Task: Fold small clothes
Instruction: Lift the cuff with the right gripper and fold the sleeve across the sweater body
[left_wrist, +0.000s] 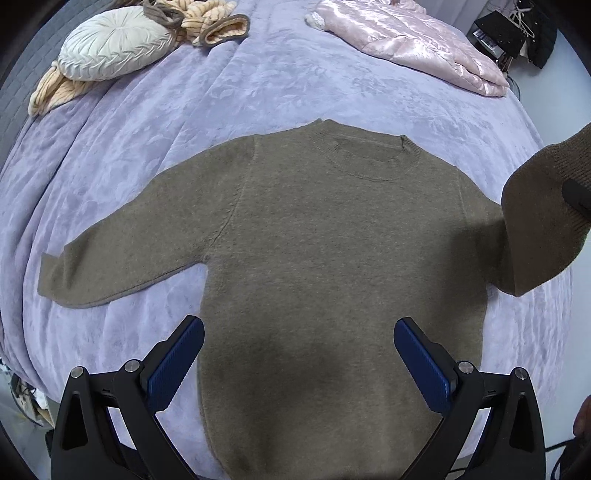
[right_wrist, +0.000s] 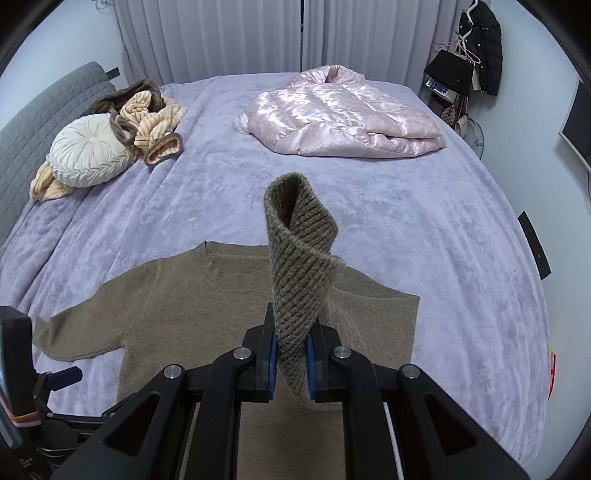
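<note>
Pinching sweater cuff (right_wrist: 295, 258) between fingers (right_wrist: 272, 354)

This is a bedroom in a home. A wide bed (right_wrist: 406, 229) under a lilac plush blanket fills the room, with a grey quilted headboard (right_wrist: 33, 125) at one side. A round pleated cushion (right_wrist: 86, 153) and a pink satin quilt (right_wrist: 343, 118) lie on it. Long pale curtains (right_wrist: 258, 37) hang behind, and a black coat (right_wrist: 484, 44) and handbags (right_wrist: 448, 72) hang in the corner.
</note>
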